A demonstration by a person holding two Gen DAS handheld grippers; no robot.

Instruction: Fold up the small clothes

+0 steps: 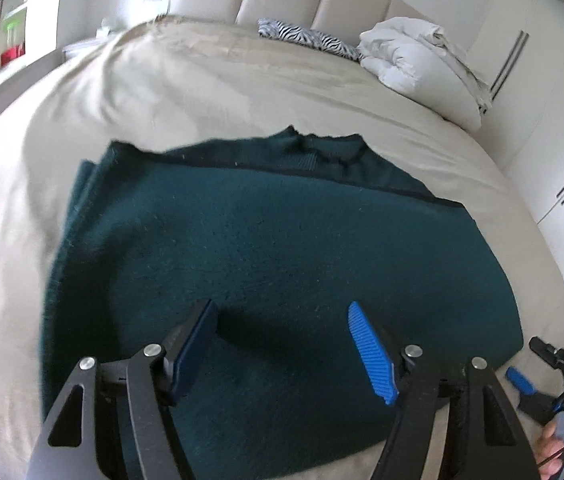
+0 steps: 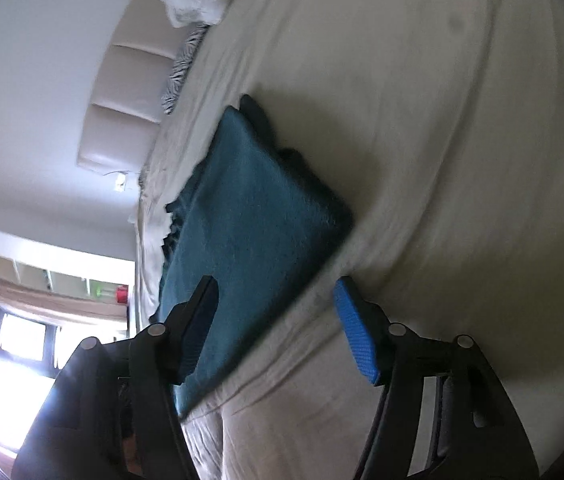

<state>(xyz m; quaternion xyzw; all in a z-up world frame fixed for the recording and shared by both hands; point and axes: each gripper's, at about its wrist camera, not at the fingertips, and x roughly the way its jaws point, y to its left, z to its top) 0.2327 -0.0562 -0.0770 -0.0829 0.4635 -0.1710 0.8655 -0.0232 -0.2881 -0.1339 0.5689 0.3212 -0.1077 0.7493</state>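
Two tools, left tool [image 1: 282, 344] and right tool [image 2: 278, 320] both released, one folded teal sweater [image 1: 266, 256], one beige bed [image 1: 202, 80]

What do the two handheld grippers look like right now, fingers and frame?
The left gripper and the right gripper match: black angular linkage arms with triangular cut-outs and round silver pivot bolts, ending in flat fingers faced with bright blue ribbed pads. From the left wrist view, the right gripper's black body carries small white lettering, too small to read. No sleeves show.
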